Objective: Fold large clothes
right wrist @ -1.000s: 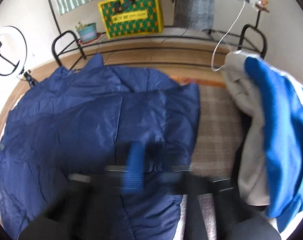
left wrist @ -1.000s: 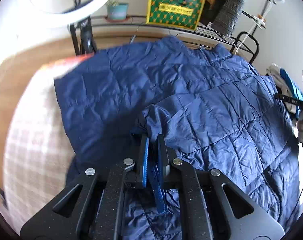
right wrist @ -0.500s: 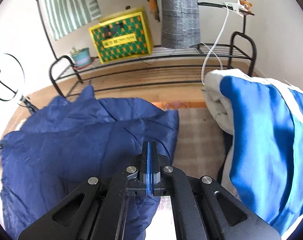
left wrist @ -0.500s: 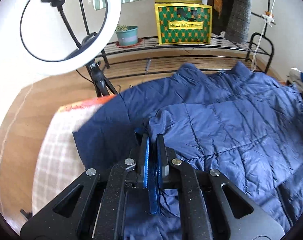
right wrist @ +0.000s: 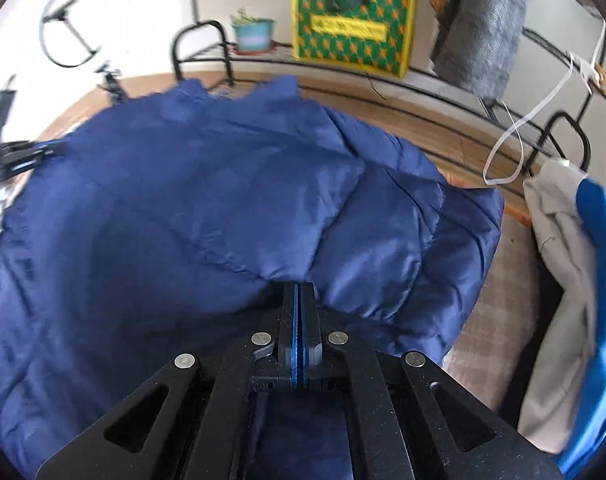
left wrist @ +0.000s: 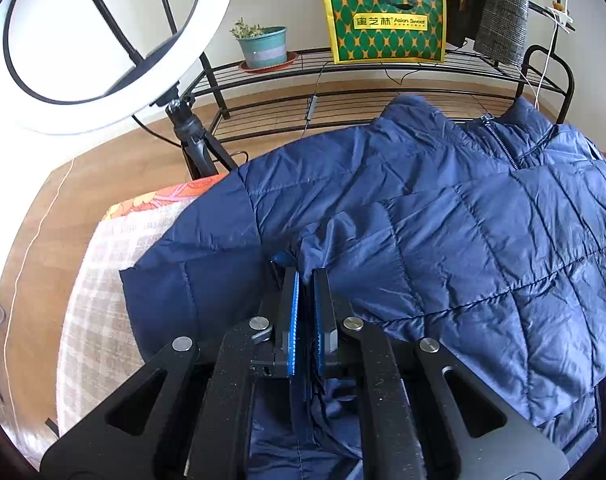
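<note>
Item: navy quilted jacket (left wrist: pixel 443 220), zip collar (left wrist: pixel 499 140) toward the far rack, spread over a checked cloth (left wrist: pixel 99 300) whose bare strip shows along the jacket's left edge; the left gripper (left wrist: pixel 305 276) has its jaws nearly together, pinching a fold of the jacket, and the right gripper (right wrist: pixel 298 292) is pressed closed on another fold. Beyond: black wire rack (left wrist: pixel 383 68) bearing a green-and-gold bag (left wrist: pixel 385 20) printed "Asian Sweet" beside Chinese characters, a potted plant (left wrist: pixel 263 44), a ring light (left wrist: pixel 103 40) at left. Bare wood floor (left wrist: pixel 63 184) lies between cloth and rack; a white-and-blue garment (right wrist: pixel 575 280) sits just beside the jacket's right edge.
</note>
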### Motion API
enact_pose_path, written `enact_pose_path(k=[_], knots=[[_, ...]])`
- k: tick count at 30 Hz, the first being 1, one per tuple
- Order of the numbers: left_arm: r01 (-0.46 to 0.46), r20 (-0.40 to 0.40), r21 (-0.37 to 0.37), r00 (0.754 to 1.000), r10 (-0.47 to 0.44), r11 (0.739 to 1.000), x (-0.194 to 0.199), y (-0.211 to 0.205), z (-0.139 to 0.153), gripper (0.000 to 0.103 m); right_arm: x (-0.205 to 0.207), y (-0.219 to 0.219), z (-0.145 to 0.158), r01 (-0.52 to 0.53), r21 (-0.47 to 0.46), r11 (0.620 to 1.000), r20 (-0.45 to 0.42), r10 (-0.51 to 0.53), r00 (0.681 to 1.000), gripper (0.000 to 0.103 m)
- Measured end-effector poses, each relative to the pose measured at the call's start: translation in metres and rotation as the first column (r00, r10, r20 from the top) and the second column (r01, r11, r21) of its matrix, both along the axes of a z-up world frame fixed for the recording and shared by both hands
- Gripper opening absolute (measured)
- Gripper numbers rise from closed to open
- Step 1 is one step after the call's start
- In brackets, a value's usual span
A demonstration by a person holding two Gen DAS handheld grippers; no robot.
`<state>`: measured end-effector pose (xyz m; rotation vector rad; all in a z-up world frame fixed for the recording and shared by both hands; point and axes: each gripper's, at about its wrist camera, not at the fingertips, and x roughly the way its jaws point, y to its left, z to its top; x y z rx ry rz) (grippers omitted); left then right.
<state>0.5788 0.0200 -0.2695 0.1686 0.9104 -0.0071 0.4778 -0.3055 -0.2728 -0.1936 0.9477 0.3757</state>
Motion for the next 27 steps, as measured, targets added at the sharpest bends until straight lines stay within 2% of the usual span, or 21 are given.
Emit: enact_pose_path(k=[2, 4, 8, 10, 11, 13, 20, 24, 27], knots=[[-0.010, -0.003, 0.002, 1.000, 0.010, 1.000, 0.002, 0.001, -0.004, 0.006, 0.010, -0.004, -0.004, 0.030, 0.011, 0.999, -0.004, -0.030, 1.000, 0.000], [-0.016, -0.011, 0.015, 1.000, 0.016, 1.000, 0.003, -0.001, -0.006, 0.012, 0.016, -0.008, -0.002, 0.058, 0.018, 0.998, -0.007, -0.058, 0.998, 0.000], [-0.013, 0.002, -0.008, 1.000, 0.013, 1.000, -0.010, 0.003, 0.009, 0.017, 0.011, -0.012, 0.007, 0.087, 0.009, 0.996, 0.000, -0.087, 0.996, 0.000], [-0.017, 0.019, -0.014, 1.000, 0.018, 1.000, -0.023, 0.011, 0.023, 0.034, 0.004, -0.021, 0.015, 0.110, 0.037, 0.993, 0.005, -0.110, 0.994, 0.003], [-0.017, 0.030, -0.023, 0.999, 0.018, 1.000, -0.029, 0.014, 0.030, 0.035, 0.000, -0.026, 0.020, 0.121, 0.055, 0.991, 0.005, -0.122, 0.993, 0.006], [-0.019, 0.044, -0.046, 0.999, 0.021, 0.999, -0.049, 0.026, 0.046, 0.035, -0.012, -0.037, 0.032, 0.137, 0.105, 0.985, 0.003, -0.138, 0.990, 0.014], [-0.025, 0.067, -0.127, 0.997, 0.034, 0.992, -0.131, 0.067, 0.092, 0.038, -0.083, -0.064, 0.086, 0.136, 0.202, 0.970, 0.036, -0.146, 0.989, 0.015], [-0.048, 0.066, -0.201, 0.996, 0.062, 0.978, -0.193, 0.100, 0.109, 0.047, -0.132, -0.081, 0.111, 0.134, 0.239, 0.962, 0.057, -0.151, 0.987, 0.032], [-0.055, 0.047, -0.245, 0.997, 0.069, 0.968, -0.234, 0.116, 0.113, 0.049, -0.169, -0.089, 0.124, 0.127, 0.266, 0.955, 0.065, -0.149, 0.987, 0.033]])
